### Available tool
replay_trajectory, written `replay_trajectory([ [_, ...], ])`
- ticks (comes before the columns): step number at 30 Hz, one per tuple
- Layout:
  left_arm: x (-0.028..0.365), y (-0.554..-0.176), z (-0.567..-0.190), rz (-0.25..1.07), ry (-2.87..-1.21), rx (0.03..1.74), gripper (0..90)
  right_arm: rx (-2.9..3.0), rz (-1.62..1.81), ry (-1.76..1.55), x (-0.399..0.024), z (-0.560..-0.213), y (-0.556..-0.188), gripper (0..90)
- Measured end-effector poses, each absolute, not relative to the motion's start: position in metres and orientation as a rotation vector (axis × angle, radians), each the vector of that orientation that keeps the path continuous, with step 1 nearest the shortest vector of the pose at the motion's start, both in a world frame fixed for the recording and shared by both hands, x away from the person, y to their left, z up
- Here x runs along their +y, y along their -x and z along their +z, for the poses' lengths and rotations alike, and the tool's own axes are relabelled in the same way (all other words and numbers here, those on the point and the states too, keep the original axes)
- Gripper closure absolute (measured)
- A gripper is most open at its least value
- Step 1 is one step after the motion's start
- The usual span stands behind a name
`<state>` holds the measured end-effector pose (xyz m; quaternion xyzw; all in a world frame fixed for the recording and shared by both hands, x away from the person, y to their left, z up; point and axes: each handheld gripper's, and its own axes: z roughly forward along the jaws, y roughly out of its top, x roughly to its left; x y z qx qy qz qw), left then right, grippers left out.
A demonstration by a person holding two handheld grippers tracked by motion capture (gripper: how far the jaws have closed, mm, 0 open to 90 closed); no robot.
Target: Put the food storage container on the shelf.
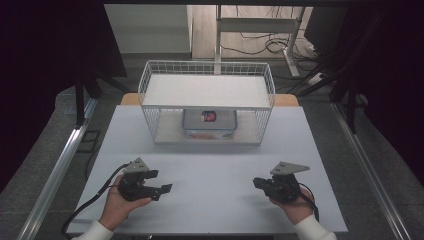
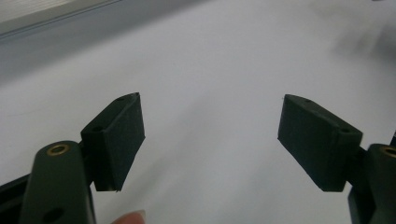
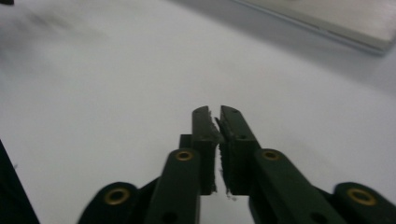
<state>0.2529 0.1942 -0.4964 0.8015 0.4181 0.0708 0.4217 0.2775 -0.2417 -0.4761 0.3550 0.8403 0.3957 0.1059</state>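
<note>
Both claws rest low over the white counter (image 1: 210, 175), near its front edge. Left claw (image 1: 162, 182): jaws wide apart, nothing between them. Right claw (image 1: 256, 182): jaws almost closed, nothing held. Clear container (image 1: 209, 124) sits on the wire rack's (image 1: 207, 75) lower shelf, well apart.

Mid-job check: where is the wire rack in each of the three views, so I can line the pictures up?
High view: wire rack stands centre, at the table's far side.
Left gripper view: its blurred base edge crosses the top-left corner.
Right gripper view: its blurred base edge crosses the top-right corner.
Shared landmark: the white tabletop.
</note>
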Motion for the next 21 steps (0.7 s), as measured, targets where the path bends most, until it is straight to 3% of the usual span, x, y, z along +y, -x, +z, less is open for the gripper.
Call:
replay_trajectory([
  [2, 0.195, -0.253, -0.495, 0.176, -1.991, 1.049, 22.7, 2.465, 1.158, -1.066, -0.247, -0.478, -0.269, 76.2],
  [6, 0.196, -0.252, -0.493, 0.19, -1.978, 1.048, 22.8, 2.41, 1.173, -1.07, -0.253, -0.475, -0.259, 43.3],
  [9, 0.196, -0.254, -0.494, 0.195, -1.971, 1.049, 22.9, 2.363, 1.19, -1.107, -0.259, -0.476, -0.259, 34.2],
  [21, 0.195, -0.255, -0.497, 0.202, -1.994, 1.049, 23.1, 2.334, 1.279, -1.167, -0.274, -0.473, -0.274, 30.7],
])
